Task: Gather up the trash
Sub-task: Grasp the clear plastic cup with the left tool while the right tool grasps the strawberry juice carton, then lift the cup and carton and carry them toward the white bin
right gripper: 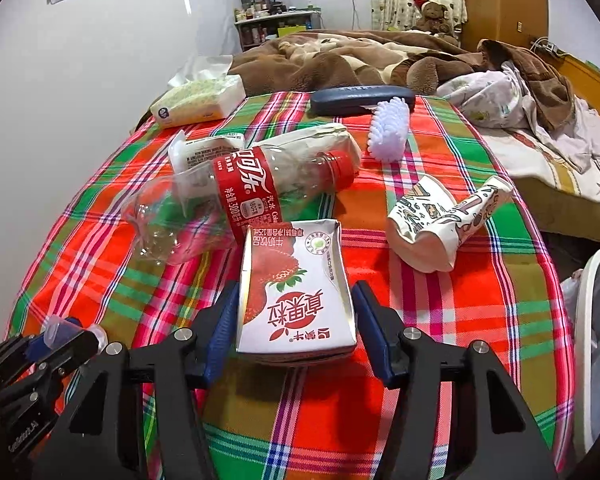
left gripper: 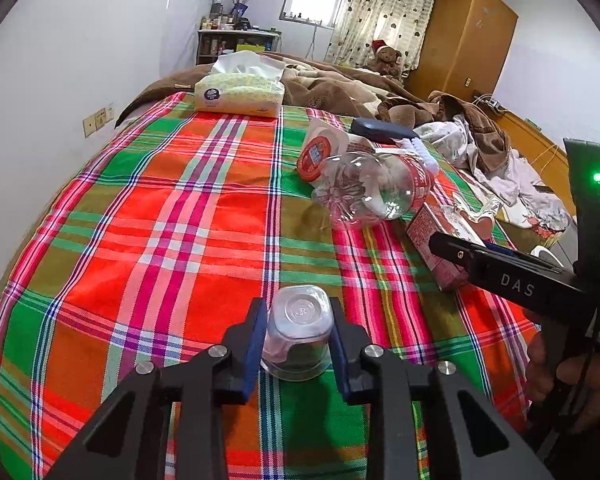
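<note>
The left gripper (left gripper: 299, 330) squeezes a small clear cup (left gripper: 298, 332) lying on the plaid blanket (left gripper: 160, 240). The right gripper (right gripper: 296, 316) is open, and the strawberry milk carton (right gripper: 296, 292) lies between its blue fingers (right gripper: 222, 328) without being pinched. Just behind the carton lies an empty cola bottle (right gripper: 240, 196), and to the carton's right a crumpled paper bag (right gripper: 440, 220).

— We see a woven plaid cotton bedspread (right gripper: 480, 280), matt, under a clear glossy plastic cola bottle (right gripper: 204, 204).

— We note a printed strawberry milk carton (right gripper: 296, 292), smooth coated paper, and a small clear plastic cup (left gripper: 300, 332), shiny, between matt black plastic fingers (left gripper: 244, 344).
</note>
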A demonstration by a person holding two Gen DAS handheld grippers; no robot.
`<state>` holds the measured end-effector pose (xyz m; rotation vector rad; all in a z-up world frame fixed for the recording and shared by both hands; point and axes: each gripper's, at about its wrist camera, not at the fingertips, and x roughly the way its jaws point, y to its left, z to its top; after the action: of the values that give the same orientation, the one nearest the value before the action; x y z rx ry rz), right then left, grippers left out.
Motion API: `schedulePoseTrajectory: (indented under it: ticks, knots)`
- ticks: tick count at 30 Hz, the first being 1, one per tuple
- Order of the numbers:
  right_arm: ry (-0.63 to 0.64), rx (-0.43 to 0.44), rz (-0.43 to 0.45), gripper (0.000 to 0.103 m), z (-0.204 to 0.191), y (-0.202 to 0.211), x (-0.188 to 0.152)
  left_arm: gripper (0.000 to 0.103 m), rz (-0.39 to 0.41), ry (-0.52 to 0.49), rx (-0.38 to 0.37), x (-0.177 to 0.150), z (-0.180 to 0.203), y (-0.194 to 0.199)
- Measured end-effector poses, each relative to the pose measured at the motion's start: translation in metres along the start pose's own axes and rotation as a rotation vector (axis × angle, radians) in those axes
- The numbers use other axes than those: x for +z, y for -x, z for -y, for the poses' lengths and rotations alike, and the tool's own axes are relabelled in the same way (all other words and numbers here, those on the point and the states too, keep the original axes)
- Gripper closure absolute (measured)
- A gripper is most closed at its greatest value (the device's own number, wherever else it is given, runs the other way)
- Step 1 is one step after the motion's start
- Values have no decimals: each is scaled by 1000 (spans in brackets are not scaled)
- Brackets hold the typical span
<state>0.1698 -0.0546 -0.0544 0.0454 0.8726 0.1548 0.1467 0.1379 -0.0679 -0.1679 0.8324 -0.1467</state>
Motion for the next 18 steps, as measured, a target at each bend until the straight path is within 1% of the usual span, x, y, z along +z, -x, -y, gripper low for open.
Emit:
schedulePoseTrajectory:
  ticks: [2, 7, 12, 18]
  knots:
    - [1, 6, 7, 46, 1, 2, -1, 73, 0, 2, -7, 0, 1, 1]
    - [1, 2, 17, 46, 4, 5, -4, 73, 8, -8, 6, 0, 8, 6]
    - [-15, 21, 35, 46, 11, 15, -7, 73, 19, -23, 17, 1, 16, 13]
    - [-36, 29, 57, 46, 22, 25, -8, 73, 38, -48, 10, 4, 32, 24]
